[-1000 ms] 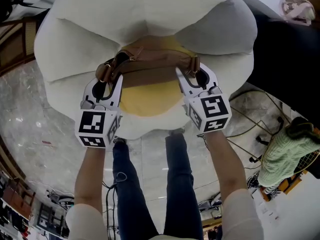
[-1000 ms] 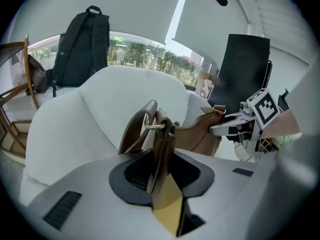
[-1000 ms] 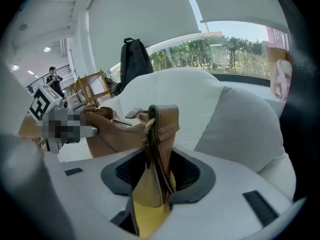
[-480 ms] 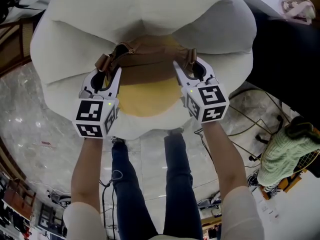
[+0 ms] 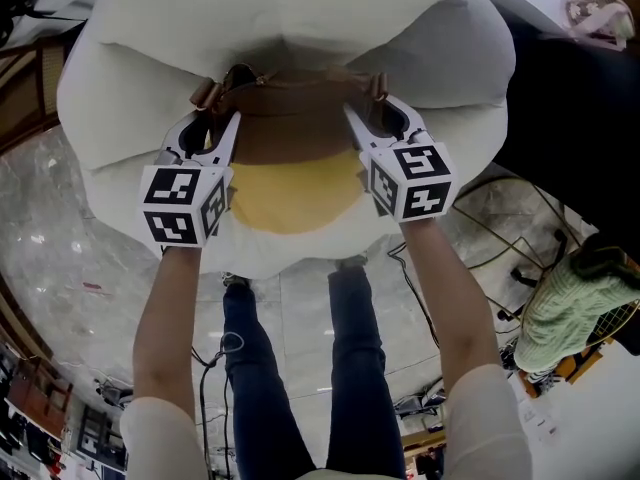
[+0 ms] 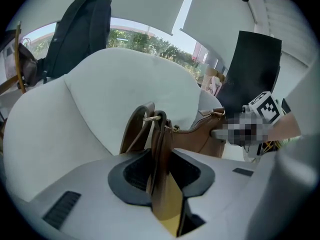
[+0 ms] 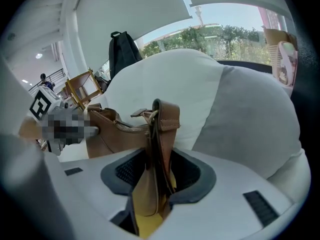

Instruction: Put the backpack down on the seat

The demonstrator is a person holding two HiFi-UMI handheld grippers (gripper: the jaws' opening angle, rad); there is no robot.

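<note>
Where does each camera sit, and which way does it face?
Head view: head-mounted, steeply down onto brown bag, white seat; shows forearms, legs, left tongs, right tongs.
Left gripper view: on left tongs, facing seat; jaws clamp bag strap.
Right gripper view: same, on right tongs.
All share bag, seat.

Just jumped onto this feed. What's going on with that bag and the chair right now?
A person is holding a brown and yellow backpack with both grippers, low over the cushion of a white armchair. The left gripper is shut on the brown strap at the backpack's left end, and the right gripper is shut on the strap at its right end. Whether the backpack's weight already rests on the seat cannot be told; neither gripper has let go.
</note>
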